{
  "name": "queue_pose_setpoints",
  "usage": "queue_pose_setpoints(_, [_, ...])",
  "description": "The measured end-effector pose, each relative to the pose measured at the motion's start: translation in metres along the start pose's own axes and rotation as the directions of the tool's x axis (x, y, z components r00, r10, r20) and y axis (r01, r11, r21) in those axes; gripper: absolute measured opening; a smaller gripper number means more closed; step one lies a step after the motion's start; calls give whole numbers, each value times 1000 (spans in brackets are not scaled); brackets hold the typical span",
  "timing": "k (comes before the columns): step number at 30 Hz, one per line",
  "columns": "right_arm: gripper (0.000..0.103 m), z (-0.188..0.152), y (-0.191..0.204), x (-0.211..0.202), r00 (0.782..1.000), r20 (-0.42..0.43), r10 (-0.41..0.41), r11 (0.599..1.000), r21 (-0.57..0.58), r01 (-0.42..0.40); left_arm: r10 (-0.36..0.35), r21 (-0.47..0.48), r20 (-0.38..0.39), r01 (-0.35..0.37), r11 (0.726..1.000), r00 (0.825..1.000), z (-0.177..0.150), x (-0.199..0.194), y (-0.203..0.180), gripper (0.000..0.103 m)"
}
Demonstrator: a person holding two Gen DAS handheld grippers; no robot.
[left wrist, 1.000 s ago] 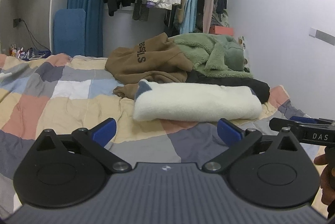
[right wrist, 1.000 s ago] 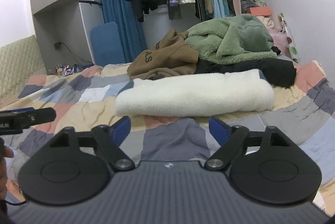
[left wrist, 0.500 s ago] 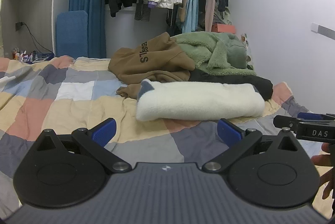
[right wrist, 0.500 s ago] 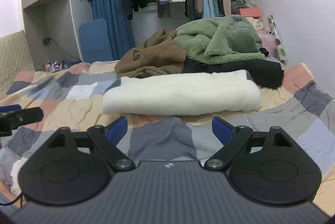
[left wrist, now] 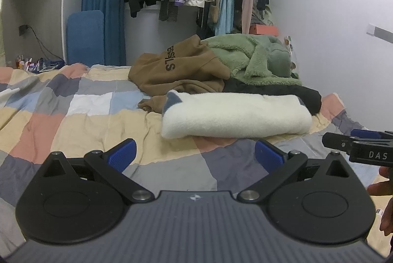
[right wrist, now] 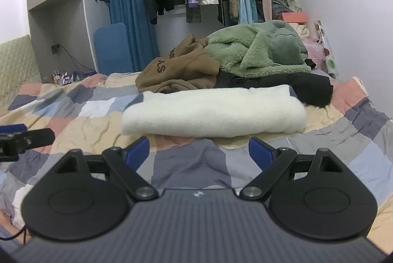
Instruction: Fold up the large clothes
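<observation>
The white fleece (right wrist: 213,113) lies folded on the quilt (right wrist: 186,164) just before both grippers – left (left wrist: 194,152) and right (right wrist: 199,150), jaws wide and empty – and looks thick, soft and light, so I would pinch a folded edge, not the bulky middle.

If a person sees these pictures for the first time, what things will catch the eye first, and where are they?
First, the folded white fleece garment lying across the middle of the patchwork bedspread. Behind it sits an unfolded heap: a brown hoodie on the left, a green fleece jacket on the right, and a black garment under it. Both the left gripper and the right gripper stand open and empty near the fleece.
</observation>
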State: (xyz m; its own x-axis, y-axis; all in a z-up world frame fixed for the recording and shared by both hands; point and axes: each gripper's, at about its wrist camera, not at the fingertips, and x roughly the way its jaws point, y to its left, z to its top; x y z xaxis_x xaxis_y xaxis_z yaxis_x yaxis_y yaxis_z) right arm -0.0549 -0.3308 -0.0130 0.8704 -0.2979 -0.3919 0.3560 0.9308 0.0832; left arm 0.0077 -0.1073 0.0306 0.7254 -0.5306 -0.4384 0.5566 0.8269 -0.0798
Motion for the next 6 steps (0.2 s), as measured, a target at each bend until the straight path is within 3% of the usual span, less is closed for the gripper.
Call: queue_pose_setpoints(6, [89, -1, 1, 0, 1000, -4, 4, 1000, 2, -4, 6, 2, 4, -6, 1000, 1000, 0, -1, -1, 103])
